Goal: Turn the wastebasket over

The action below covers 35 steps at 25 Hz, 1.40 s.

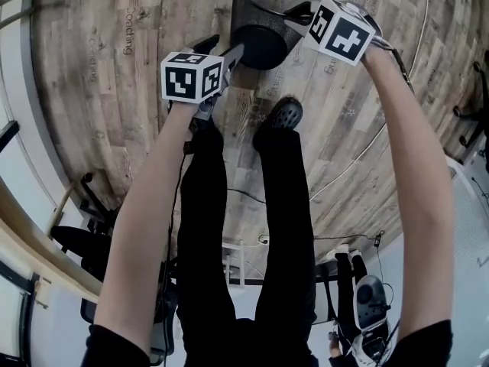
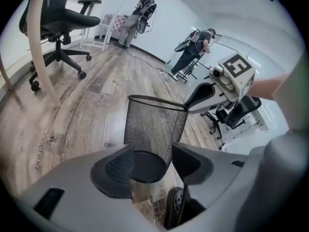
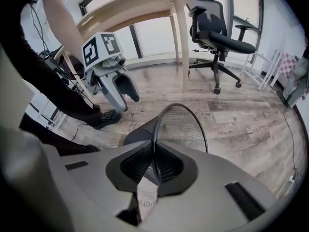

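Note:
The black mesh wastebasket (image 1: 260, 10) hangs tilted above the wooden floor, its solid round base (image 1: 260, 46) turned toward me. My right gripper (image 1: 296, 14) is shut on the wire rim (image 3: 155, 129), which runs straight between its pads. My left gripper (image 1: 234, 55) is open beside the base. In the left gripper view the base (image 2: 147, 166) shows in the gap between the two pads (image 2: 118, 166), which do not press on it. The same view shows the right gripper (image 2: 195, 99) clamped at the rim's far side. The left gripper (image 3: 123, 92) also appears in the right gripper view.
My black shoe (image 1: 281, 115) stands on the floor just under the basket. A wooden desk leg (image 3: 179, 42) and a black office chair (image 3: 217, 37) are behind it. Cables (image 1: 359, 155) cross the floor. Another person (image 2: 195, 45) stands far off.

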Each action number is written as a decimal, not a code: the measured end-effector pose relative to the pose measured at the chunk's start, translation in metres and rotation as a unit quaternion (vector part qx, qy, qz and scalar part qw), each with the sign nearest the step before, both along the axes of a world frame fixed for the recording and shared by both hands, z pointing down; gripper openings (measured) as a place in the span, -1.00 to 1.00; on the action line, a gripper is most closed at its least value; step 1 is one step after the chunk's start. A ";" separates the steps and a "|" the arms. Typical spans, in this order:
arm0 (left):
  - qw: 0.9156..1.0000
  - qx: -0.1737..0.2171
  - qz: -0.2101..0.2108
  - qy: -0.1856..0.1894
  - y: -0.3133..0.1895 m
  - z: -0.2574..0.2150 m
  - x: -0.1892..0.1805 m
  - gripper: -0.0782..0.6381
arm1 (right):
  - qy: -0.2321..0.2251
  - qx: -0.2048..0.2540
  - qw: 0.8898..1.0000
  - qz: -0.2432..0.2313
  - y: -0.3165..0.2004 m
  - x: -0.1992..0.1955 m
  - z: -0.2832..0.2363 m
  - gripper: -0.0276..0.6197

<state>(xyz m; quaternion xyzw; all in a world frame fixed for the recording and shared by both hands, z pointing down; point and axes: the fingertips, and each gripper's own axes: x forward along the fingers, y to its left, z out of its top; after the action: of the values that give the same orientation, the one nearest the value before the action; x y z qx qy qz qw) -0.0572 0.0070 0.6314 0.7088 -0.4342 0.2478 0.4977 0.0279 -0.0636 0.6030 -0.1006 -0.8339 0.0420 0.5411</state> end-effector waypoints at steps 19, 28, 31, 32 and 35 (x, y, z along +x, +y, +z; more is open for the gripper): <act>0.996 -0.023 -0.060 0.057 0.033 -0.027 -0.016 -0.10 | 0.002 -0.059 0.998 0.024 0.144 0.008 0.009 -0.76; 0.990 -0.054 -0.098 0.088 0.064 -0.014 -0.010 -0.18 | 0.005 -0.080 0.995 0.052 0.198 -0.006 0.028 -0.75; 0.990 -0.062 -0.094 0.084 0.071 -0.005 -0.008 -0.18 | 0.004 -0.096 0.993 0.067 0.211 -0.011 0.034 -0.75; 0.990 -0.065 -0.094 0.082 0.073 -0.002 -0.009 -0.19 | 0.005 -0.101 0.992 0.070 0.215 -0.013 0.036 -0.75; 0.990 -0.072 -0.095 0.079 0.078 0.007 -0.012 -0.22 | 0.009 -0.113 0.991 0.065 0.227 -0.018 0.043 -0.74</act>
<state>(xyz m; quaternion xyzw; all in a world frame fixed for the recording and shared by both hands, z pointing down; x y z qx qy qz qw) -0.0687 0.0847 0.6388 0.6438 -0.4402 0.1733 0.6014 0.0099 0.1630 0.6460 -0.1062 -0.8237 0.1715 0.5299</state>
